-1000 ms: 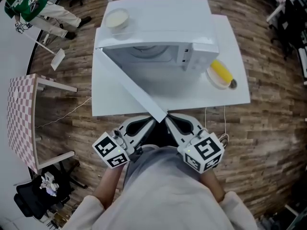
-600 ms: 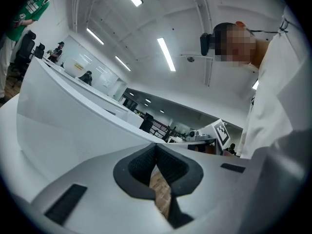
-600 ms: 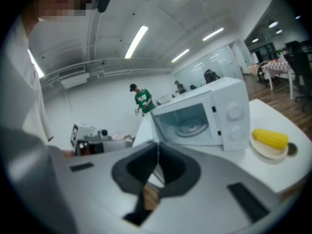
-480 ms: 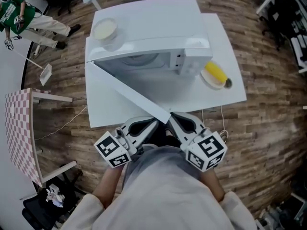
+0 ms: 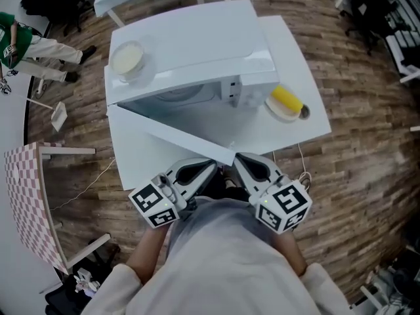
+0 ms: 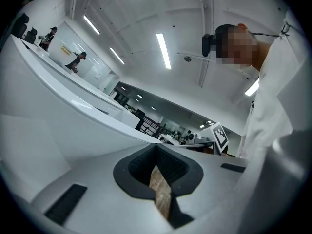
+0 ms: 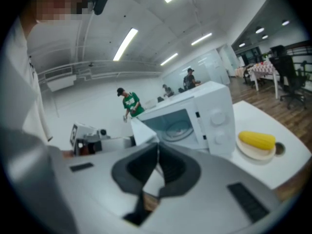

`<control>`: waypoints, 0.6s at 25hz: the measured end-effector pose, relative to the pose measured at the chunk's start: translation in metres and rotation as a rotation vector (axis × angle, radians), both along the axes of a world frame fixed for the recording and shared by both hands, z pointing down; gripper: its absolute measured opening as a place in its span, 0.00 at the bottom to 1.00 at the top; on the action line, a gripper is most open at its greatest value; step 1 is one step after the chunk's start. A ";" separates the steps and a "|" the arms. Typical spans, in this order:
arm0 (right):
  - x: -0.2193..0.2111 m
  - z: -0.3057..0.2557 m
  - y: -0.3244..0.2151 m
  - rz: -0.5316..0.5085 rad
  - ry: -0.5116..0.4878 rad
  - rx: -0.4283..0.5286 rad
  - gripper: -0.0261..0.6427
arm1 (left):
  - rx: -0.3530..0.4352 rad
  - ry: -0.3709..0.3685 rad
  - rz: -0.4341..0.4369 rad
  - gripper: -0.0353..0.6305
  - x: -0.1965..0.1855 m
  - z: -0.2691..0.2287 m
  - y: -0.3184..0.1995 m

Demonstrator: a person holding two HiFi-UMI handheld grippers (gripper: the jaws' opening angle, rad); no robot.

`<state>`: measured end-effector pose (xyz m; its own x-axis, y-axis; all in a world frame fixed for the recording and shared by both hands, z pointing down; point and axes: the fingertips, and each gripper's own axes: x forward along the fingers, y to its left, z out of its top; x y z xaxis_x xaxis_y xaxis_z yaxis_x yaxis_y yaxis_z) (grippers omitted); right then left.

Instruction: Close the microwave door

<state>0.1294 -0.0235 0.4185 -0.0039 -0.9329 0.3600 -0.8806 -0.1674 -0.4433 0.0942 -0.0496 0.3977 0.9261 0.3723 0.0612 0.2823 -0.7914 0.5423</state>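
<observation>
The white microwave [image 5: 197, 51] stands on a white table [image 5: 308, 133] with its door [image 5: 177, 136] swung out towards me. The door's free edge ends just in front of both grippers. My left gripper [image 5: 213, 166] is shut, its tips beside the door's end on the left. My right gripper [image 5: 237, 158] is shut too, right of that end. Neither holds anything. The right gripper view shows its gripper [image 7: 157, 147] pointing at the door [image 7: 144, 130] and the open cavity of the microwave [image 7: 214, 116]. The left gripper [image 6: 156, 147] looks upward along a broad white surface.
A bowl [image 5: 126, 58] sits on top of the microwave. A plate [image 5: 283, 112] with a corn cob [image 5: 287, 100] lies on the table right of it. A checkered table [image 5: 26, 202] stands at the left, and a person in green [image 5: 16, 41] farther off on the wooden floor.
The door now makes a narrower angle with the microwave front, its free edge still by the gripper tips. The microwave has shifted up and left in the head view. Both grippers stay shut.
</observation>
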 end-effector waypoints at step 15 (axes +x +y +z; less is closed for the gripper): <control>0.029 0.005 -0.004 0.143 0.002 -0.021 0.07 | -0.004 0.027 0.119 0.08 0.021 -0.008 -0.011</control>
